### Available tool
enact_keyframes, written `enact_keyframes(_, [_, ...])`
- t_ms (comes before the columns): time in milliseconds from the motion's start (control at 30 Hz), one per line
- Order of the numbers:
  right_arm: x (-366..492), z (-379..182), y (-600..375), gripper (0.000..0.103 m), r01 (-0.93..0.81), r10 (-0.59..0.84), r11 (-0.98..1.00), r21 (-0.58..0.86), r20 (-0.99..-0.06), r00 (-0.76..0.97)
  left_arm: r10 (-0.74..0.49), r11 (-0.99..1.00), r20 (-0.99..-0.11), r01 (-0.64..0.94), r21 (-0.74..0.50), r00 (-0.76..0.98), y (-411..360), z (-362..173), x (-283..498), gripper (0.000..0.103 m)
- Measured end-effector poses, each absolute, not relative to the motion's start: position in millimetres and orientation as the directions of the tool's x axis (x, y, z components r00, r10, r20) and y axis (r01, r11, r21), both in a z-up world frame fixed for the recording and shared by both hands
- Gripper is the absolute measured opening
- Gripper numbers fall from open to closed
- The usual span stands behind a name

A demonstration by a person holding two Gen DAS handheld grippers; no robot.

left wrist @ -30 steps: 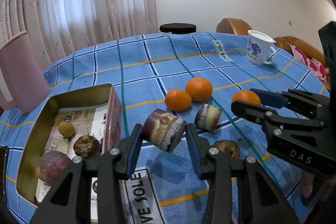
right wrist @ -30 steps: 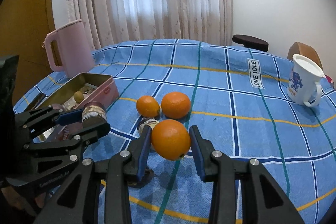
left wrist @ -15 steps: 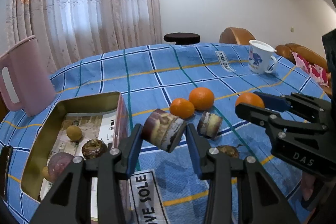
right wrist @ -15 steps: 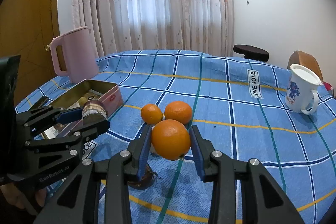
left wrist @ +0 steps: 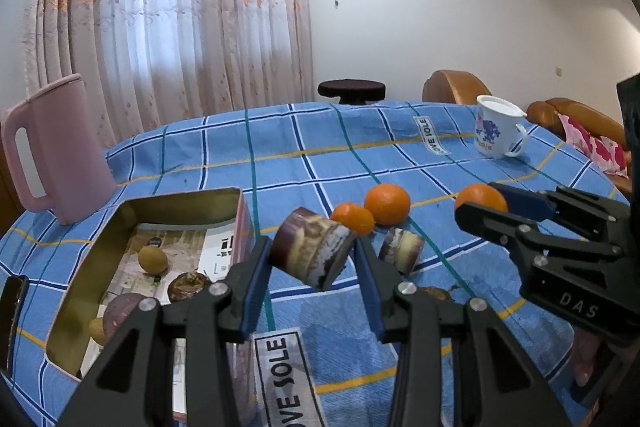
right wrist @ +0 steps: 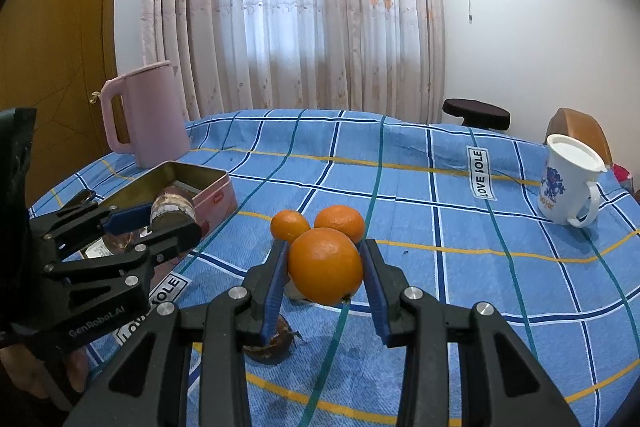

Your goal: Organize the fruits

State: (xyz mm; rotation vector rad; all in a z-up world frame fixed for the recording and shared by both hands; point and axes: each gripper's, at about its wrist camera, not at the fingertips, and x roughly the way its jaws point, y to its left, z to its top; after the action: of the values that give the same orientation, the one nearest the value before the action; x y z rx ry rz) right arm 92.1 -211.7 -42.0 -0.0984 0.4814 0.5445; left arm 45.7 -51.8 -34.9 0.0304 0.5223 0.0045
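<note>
My left gripper (left wrist: 312, 261) is shut on a brown and purple sugarcane piece (left wrist: 310, 251), held in the air just right of the open pink tin (left wrist: 182, 205). The tin holds several small fruits (left wrist: 152, 259). My right gripper (right wrist: 325, 269) is shut on an orange (right wrist: 325, 265), lifted above the blue checked tablecloth (right wrist: 460, 219). Two oranges (left wrist: 387, 203) and a second sugarcane piece (left wrist: 401, 251) lie on the cloth. A dark brown fruit (right wrist: 268, 347) lies under the right gripper.
A pink kettle (left wrist: 52, 151) stands at the far left behind the tin. A white mug with a blue print (left wrist: 496, 131) stands at the far right. A dark stool (left wrist: 352, 91) and brown chairs (left wrist: 452, 87) are behind the table.
Both grippers have risen with their loads. The table and the fruits on it sit lower in both views.
</note>
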Motion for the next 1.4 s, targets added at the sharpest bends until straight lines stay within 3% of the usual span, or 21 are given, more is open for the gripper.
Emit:
enact_keyframes(767, [75.0,-35.6,-214.9,0.039,-0.496,0.453,0.868,-0.014,-0.385,0.804,0.035,0.998,-0.405,-0.012,0.060,0.914,-56.5,-26.2,27.6,0.043])
enact_keyframes(1000, [77.2,-37.1,-206.3,0.039,-0.493,0.432,0.869,-0.047,-0.413,0.802,0.026,0.999,-0.415,-0.005,0.051,0.909,-52.7,-25.9,28.0,0.043])
enact_keyframes(1400, [81.7,-12.6,-134.4,0.039,-0.658,0.597,0.753,0.008,-0.428,0.678,0.125,0.991,-0.443,-0.137,0.005,0.888,22.7,-9.2,24.2,0.043])
